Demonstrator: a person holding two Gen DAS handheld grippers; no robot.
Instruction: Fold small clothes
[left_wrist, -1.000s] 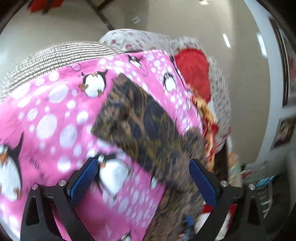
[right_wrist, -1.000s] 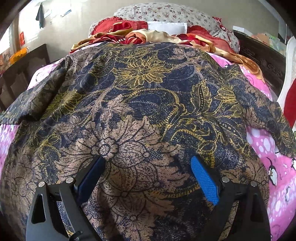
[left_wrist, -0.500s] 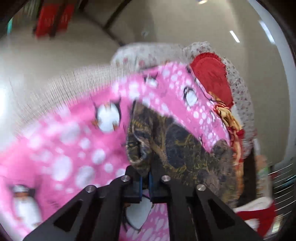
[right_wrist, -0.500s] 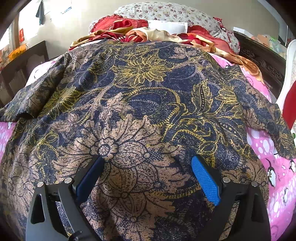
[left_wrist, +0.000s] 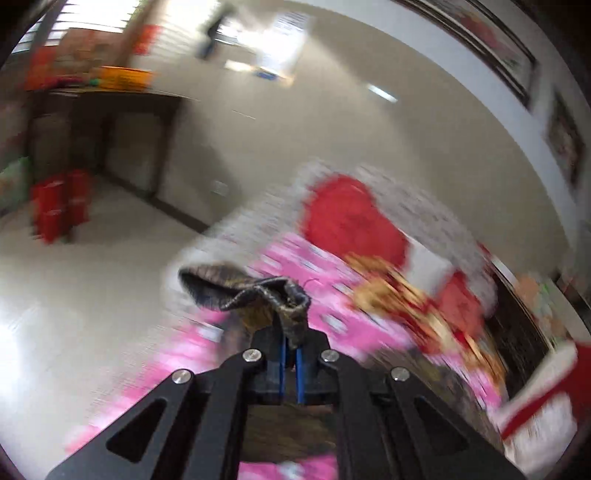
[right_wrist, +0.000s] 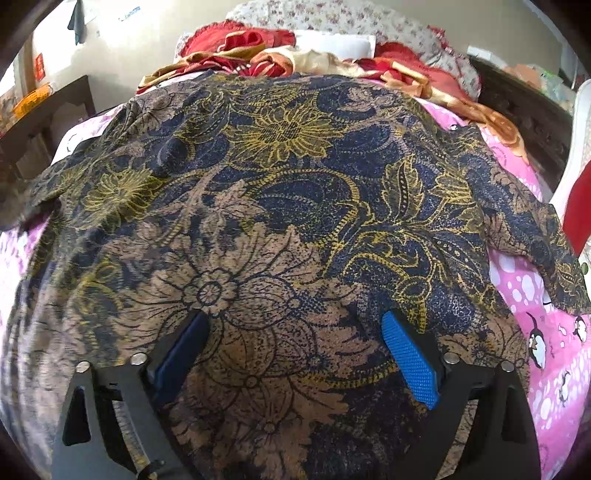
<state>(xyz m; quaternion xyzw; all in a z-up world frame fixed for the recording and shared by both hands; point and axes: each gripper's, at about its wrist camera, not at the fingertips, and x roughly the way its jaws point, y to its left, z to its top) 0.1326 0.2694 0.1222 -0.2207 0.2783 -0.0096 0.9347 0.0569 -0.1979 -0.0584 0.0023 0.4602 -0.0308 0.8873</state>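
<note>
My left tongs (left_wrist: 290, 363) are clamped on a bunched corner of the batik shirt (right_wrist: 280, 206), lifted above the pink penguin blanket (left_wrist: 325, 295); that view is blurred. My right tongs (right_wrist: 295, 350) gape wide over the shirt, gripping nothing. The shirt lies spread across the bed, below a red cloth heap (right_wrist: 258, 48).

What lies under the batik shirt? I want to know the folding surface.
A pink penguin-print blanket shows around the batik shirt, at both side edges. The part beneath the shirt's middle is covered and cannot be seen.
</note>
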